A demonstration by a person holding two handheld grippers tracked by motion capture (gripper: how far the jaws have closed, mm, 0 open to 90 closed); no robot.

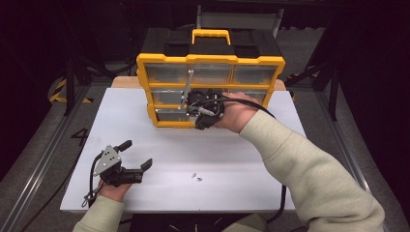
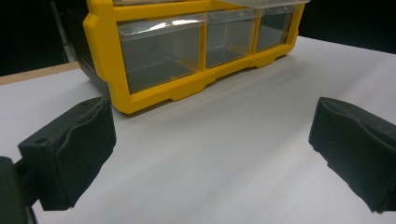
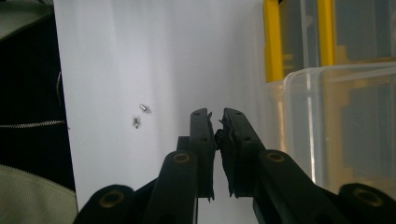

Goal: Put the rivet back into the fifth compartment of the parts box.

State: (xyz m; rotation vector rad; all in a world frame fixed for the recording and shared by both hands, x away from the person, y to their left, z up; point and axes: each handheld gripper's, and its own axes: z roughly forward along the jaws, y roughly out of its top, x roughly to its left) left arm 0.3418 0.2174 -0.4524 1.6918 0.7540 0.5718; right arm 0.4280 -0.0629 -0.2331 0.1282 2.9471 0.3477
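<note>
High view: your right hand-held gripper (image 1: 202,121) is at the front of the one yellow drawer organiser (image 1: 145,67), against its lower rows of clear drawers; your left hand-held gripper (image 1: 137,155) rests on the white counter (image 1: 270,164), well apart from the organiser, its jaws spread wide with nothing between them. Two small screws (image 1: 196,177) lie on the counter just to the right of the left hand-held gripper, between it and your right sleeve (image 1: 309,169).

Left gripper view: you see both black pads (image 2: 70,154) standing far apart over bare counter (image 2: 224,154). Ahead of them stands the organiser (image 2: 105,56), with three clear drawers (image 2: 161,51) counted along its bottom row; this view brings out the drawer fronts.

Right gripper view: your right hand-held gripper (image 3: 217,122) has its jaws drawn together, and whether anything is pinched between them cannot be told. One clear drawer (image 3: 327,126), pulled out, lies just to their right, with the organiser's yellow frame (image 3: 273,42) beyond. The two screws (image 3: 140,115) lie to the left of the jaws, seen more plainly here.
</note>
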